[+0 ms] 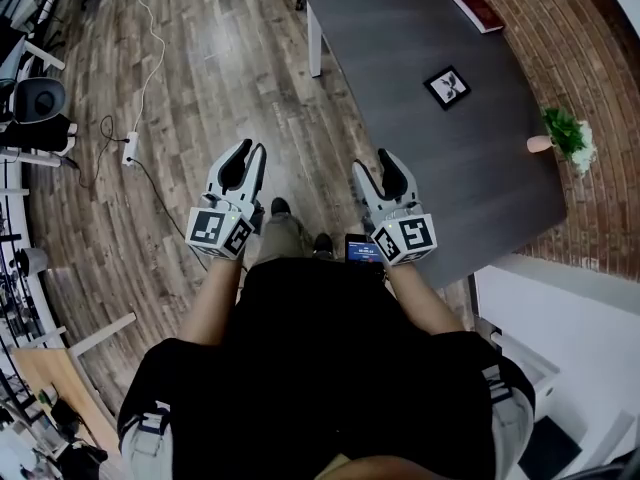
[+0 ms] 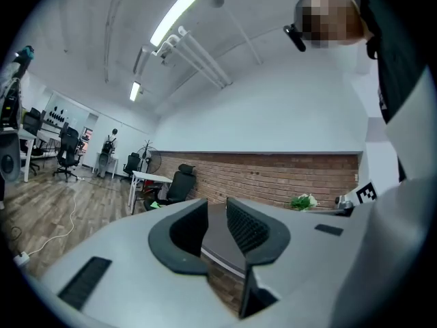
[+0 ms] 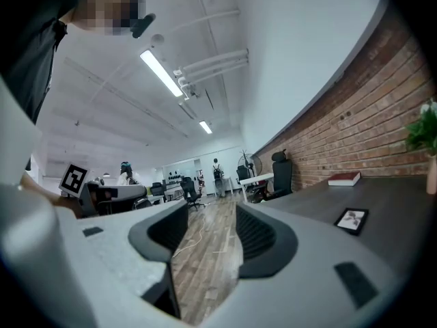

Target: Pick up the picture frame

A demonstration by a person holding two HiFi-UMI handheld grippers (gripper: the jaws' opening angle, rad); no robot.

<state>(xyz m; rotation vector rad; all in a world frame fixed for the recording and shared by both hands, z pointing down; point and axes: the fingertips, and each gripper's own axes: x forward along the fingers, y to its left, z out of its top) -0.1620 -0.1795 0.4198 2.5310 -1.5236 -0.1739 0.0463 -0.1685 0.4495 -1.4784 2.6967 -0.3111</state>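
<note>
The left gripper [image 1: 252,151] is hanging left of centre in the head view over the floor [image 1: 200,88]. Its jaws are standing partly apart and are holding nothing. The right gripper [image 1: 371,163] is hovering just right of it by the near edge of the surface [image 1: 480,188], and its jaws are likewise parted and gripping nothing. The task is looking barely begun: the frame [image 1: 447,87] is lying flat and untouched in the upper right of that view, well apart from both grippers. The reach, the grasp and the lift are all remaining. A red book [image 1: 477,10] is resting near the far corner, toward the top of the view. Only one container is showing, a small vase [image 1: 540,144] at the right edge of the surface, which is holding a green plant [image 1: 568,134] with pale blooms.
</note>
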